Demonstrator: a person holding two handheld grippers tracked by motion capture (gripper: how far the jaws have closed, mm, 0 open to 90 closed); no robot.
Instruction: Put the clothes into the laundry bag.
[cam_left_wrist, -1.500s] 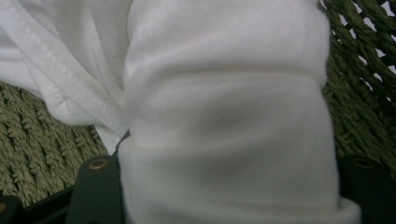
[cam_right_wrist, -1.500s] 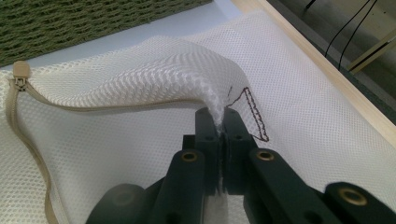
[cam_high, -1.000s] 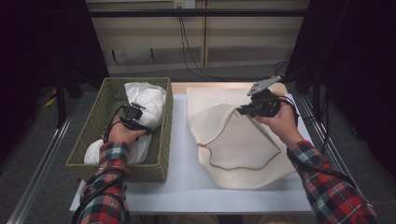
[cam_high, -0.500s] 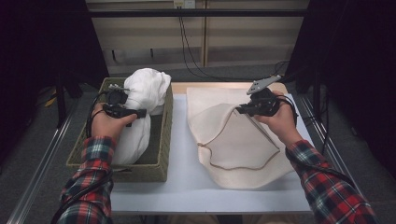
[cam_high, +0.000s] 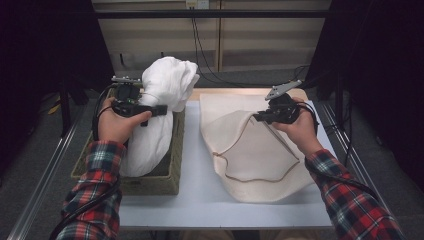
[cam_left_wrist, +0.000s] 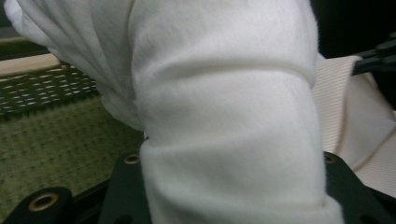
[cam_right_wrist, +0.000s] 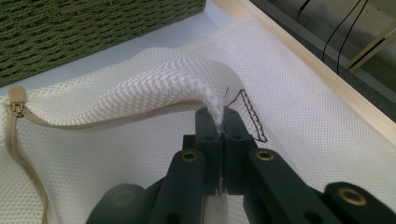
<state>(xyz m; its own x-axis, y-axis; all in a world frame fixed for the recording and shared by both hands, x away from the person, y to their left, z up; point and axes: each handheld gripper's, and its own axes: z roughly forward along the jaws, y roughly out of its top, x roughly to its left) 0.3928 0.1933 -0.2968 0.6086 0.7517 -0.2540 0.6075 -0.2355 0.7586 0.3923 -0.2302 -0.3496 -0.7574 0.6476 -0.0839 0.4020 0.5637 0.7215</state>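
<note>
Right gripper view: mesh bag (cam_right_wrist: 299, 116) edge pinched between closed fingers (cam_right_wrist: 236, 135).

**Hidden and cut off**

In the left gripper view the towel (cam_left_wrist: 224, 116) covers the jaws' tips and runs off the frame at 12 and 6 o'clock. In the high view its lower end sits behind the basket (cam_high: 150, 182) wall and the left hand (cam_high: 117, 122). The mesh bag (cam_right_wrist: 140, 88) leaves the right gripper view at 9 and 3 o'clock; its stitched mark is partly behind the jaws.
</note>
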